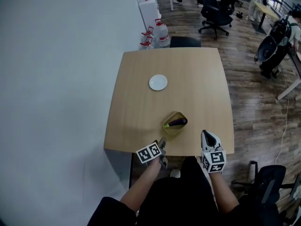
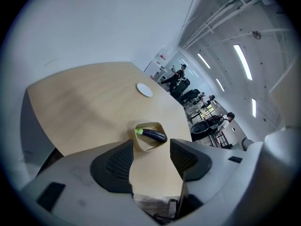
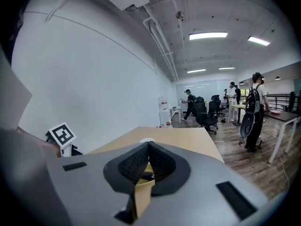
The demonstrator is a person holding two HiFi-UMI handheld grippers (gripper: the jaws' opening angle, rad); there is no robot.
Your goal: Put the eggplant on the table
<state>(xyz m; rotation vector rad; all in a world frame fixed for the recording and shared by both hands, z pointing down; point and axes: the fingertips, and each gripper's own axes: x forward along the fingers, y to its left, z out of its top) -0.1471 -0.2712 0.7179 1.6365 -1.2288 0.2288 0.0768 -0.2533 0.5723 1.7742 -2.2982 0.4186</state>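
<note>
Left gripper [image 1: 163, 142] gapes empty; right gripper [image 1: 207, 134] looks shut, half-hiding the eggplant [image 2: 154, 135] in its bowl [image 2: 139, 143].

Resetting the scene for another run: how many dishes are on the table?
2: a white plate around the middle of the table, and a yellowish bowl near its front edge, holding the eggplant. None seems hidden.

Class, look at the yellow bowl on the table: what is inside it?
One eggplant lies inside the yellow bowl, purple with a green stem end. The bowl's floor beneath it is covered, so anything under the eggplant cannot be seen.
</note>
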